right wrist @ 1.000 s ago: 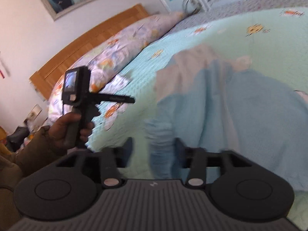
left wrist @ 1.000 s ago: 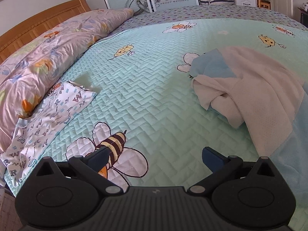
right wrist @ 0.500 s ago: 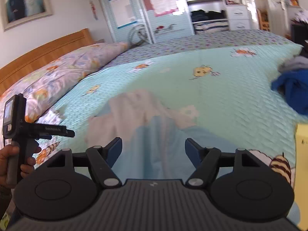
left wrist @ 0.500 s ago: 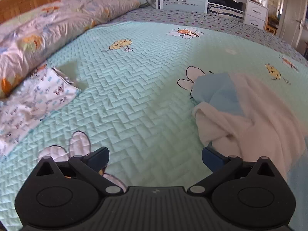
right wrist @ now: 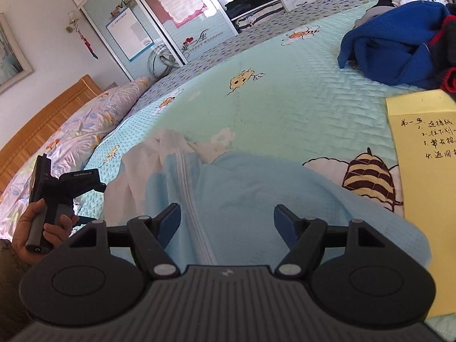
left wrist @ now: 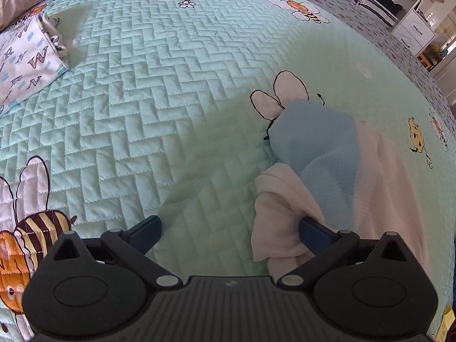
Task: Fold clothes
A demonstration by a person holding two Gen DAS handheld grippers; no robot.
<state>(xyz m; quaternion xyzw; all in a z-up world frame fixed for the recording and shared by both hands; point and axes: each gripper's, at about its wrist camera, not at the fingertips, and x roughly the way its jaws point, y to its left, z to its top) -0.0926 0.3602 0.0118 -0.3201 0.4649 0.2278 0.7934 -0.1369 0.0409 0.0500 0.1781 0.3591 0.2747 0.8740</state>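
A light blue and white jacket (left wrist: 322,154) lies crumpled on the mint quilted bed. In the right wrist view the jacket (right wrist: 242,188) spreads out with its white zipper running toward me. My left gripper (left wrist: 230,230) is open and low over the bed, its right finger against the white sleeve fold (left wrist: 276,213). My right gripper (right wrist: 226,219) is open above the blue body of the jacket, straddling the zipper. The left gripper also shows in the right wrist view (right wrist: 57,188), held in a hand.
A letter-print cloth (left wrist: 25,65) lies at the left by the floral pillows (right wrist: 79,131). A dark blue garment pile (right wrist: 399,45) sits far right. A yellow note sheet (right wrist: 427,171) lies at the right edge. Wardrobes stand behind the bed.
My left gripper has moved forward and down to the white sleeve fold. My right gripper has opened and swung up and right over the jacket's blue body.
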